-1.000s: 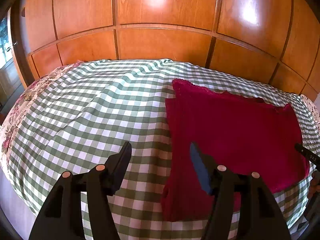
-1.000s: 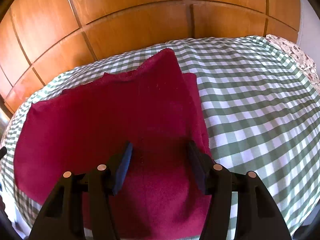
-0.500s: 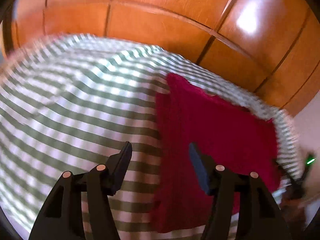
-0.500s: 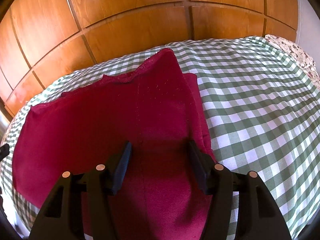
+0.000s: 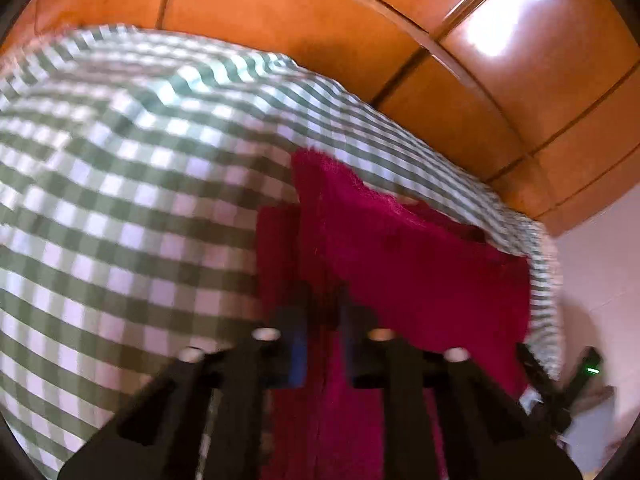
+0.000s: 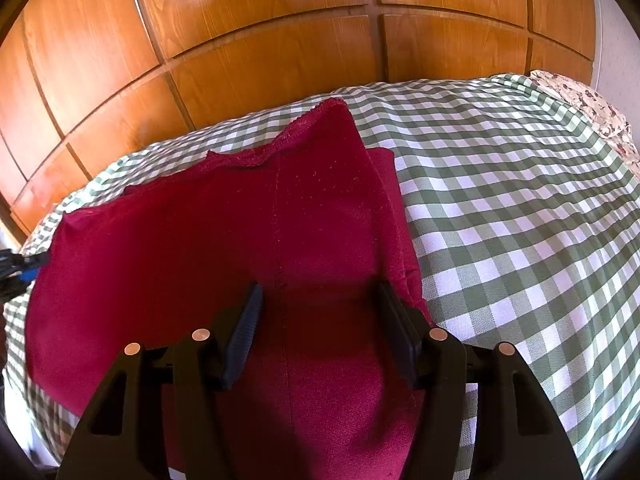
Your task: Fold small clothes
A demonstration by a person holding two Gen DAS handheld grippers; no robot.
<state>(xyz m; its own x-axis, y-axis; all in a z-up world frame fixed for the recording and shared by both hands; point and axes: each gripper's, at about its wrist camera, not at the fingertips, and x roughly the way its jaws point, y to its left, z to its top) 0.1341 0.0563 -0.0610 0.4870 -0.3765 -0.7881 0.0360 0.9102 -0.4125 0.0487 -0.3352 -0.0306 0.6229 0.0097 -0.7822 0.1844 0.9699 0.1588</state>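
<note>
Crimson garment (image 6: 224, 248) lies partly folded on gingham-covered bed (image 6: 520, 216); left tool (image 5: 322, 320) pinched shut on its edge, right tool (image 6: 318, 320) hovers half-open, empty; further folds remain

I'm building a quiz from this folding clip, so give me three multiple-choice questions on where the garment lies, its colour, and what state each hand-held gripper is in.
1. Where does the red garment lie?
A. on the checked bedspread
B. on a bare floor
C. on a hanger

2. What colour is the garment?
A. blue
B. deep red
C. yellow

3. How do the two grippers stand?
A. both wide open
B. left hand-held gripper closed on the garment, right hand-held gripper open above it
C. both out of view

Answers: 1 A, green-and-white checks show all around it. 2 B, it is crimson in both views. 3 B, the left jaws pinch red fabric; the right jaws stand apart.
</note>
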